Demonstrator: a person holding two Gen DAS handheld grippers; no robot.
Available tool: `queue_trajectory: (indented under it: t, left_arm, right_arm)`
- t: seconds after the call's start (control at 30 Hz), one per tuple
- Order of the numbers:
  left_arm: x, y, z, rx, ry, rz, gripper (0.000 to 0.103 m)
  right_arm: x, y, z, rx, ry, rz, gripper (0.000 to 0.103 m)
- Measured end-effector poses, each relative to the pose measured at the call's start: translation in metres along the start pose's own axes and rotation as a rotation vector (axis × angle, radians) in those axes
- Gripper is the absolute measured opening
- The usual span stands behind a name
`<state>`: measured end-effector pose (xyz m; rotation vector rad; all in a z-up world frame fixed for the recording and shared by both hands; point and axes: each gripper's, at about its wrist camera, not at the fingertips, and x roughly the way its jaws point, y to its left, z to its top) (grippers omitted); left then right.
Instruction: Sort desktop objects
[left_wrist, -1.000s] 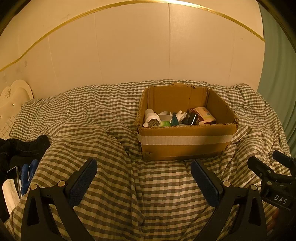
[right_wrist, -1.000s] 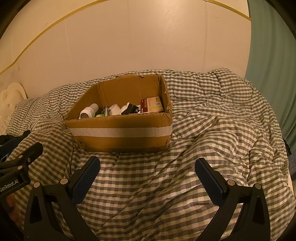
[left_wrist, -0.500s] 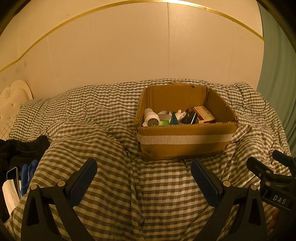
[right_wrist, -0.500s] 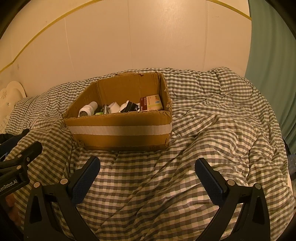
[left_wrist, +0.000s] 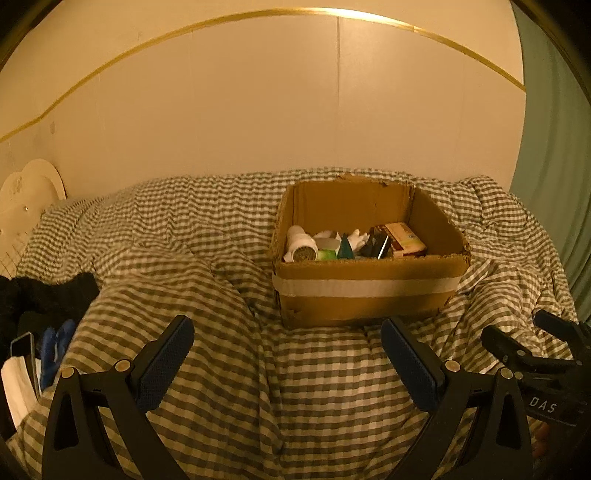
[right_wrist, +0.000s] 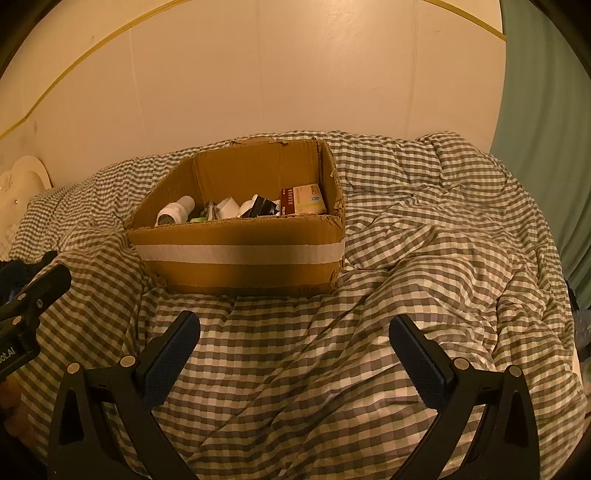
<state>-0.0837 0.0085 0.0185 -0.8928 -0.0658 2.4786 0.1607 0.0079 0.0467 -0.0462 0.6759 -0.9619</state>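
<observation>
Little had moved since the earlier frames: cardboard box (left_wrist: 369, 291) sat marginally lower in the left wrist view, otherwise unchanged. Box: open-topped, white tape band on its near wall, resting on the checked duvet (right_wrist: 424, 266) of the bed. Contents: white bottle (left_wrist: 301, 245), small printed carton (right_wrist: 303, 199), assorted small items, indistinct. Left gripper (left_wrist: 286, 363): spread, empty, box ahead and slightly right, apart from it. Right gripper (right_wrist: 295, 363): spread, empty, box ahead-left, well apart.
</observation>
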Motion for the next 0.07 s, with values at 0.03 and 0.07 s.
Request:
queue_trajectory:
  t: [0.03,0.07]
  left_arm:
    - [0.0007,0.0005,-0.0003,-0.004,0.005,0.000,0.103]
    - [0.0018,0.0015,-0.0003,-0.011,0.011,-0.003,0.103]
  right_arm:
    - [0.0001,-0.0002,0.0000,0.001,-0.001,0.001,0.103]
    - [-0.0001,-0.0005,0.0000,0.002,-0.001,0.001,0.103]
